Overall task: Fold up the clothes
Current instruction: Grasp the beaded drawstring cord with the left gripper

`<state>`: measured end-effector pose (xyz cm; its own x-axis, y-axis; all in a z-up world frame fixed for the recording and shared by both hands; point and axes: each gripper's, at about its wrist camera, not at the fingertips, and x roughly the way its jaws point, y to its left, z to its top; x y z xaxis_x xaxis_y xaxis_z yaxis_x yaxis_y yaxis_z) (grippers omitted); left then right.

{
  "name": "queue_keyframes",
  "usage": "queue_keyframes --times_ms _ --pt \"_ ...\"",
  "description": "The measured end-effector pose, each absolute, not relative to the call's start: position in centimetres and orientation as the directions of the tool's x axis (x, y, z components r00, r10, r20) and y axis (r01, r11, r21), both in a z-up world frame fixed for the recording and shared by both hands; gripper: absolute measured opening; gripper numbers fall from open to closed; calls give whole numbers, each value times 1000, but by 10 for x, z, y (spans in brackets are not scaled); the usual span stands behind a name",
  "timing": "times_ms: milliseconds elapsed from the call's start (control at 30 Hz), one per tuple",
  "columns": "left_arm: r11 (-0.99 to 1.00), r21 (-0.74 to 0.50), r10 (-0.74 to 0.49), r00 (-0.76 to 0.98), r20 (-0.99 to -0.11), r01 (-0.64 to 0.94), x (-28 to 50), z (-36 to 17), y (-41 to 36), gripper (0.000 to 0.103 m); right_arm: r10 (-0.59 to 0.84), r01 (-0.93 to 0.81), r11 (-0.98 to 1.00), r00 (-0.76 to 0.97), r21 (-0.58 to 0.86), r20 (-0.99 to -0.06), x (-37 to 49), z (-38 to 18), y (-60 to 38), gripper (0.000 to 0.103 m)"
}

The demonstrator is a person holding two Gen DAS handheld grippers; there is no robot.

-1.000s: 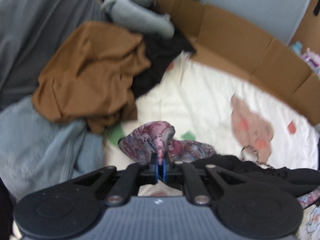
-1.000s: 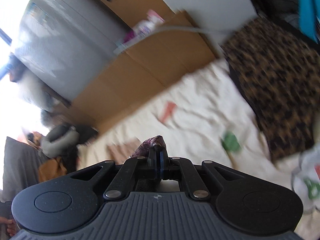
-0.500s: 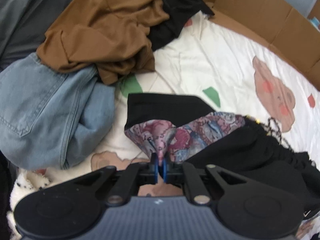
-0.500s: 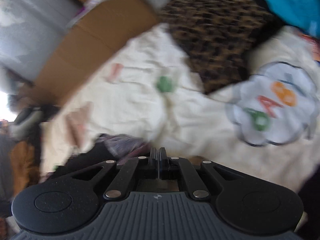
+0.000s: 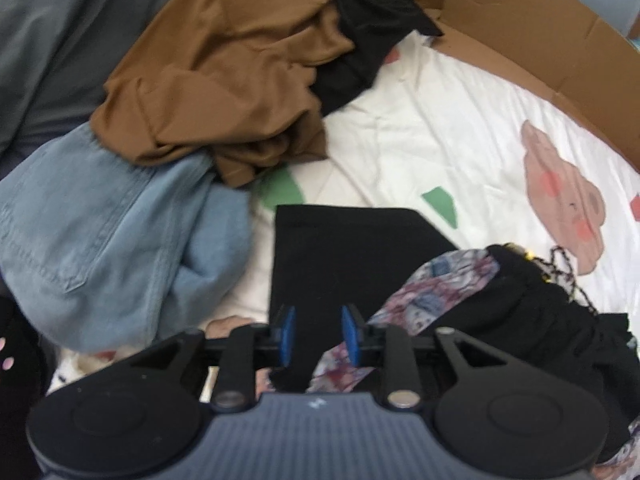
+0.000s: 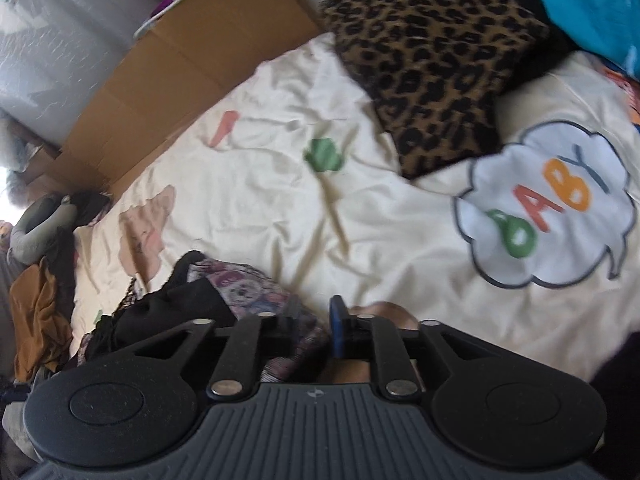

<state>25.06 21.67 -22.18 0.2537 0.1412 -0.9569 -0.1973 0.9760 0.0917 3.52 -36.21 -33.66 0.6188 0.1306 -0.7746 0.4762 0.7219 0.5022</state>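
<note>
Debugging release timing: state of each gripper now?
Left gripper: jaws opening, nothing pinched; black garment below.
Right gripper: jaws opening, patterned fabric released.

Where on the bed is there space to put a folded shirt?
Bare blanket lies between the cardboard wall, the leopard cushion and the black-and-floral garment. It is crowded by the brown garment and blue jeans.

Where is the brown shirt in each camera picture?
Left wrist view: the brown shirt fills the upper left, heaped over the blue jeans.
Right wrist view: the brown shirt is a small patch at the far left edge.
Shared landmark: the black and flowery garment lying by the jaws.
</note>
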Motion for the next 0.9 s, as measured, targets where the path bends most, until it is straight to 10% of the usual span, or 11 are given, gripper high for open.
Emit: queue_keyframes --times_ms 533,900 --pt "991 -91 -57 313 -948 -96 305 -256 124 35 199 388 743 649 545 -734 90 -343 -328 37" --pt "984 -180 -170 295 -940 -4 360 -288 40 57 219 391 717 660 577 -719 95 -344 -317 38"
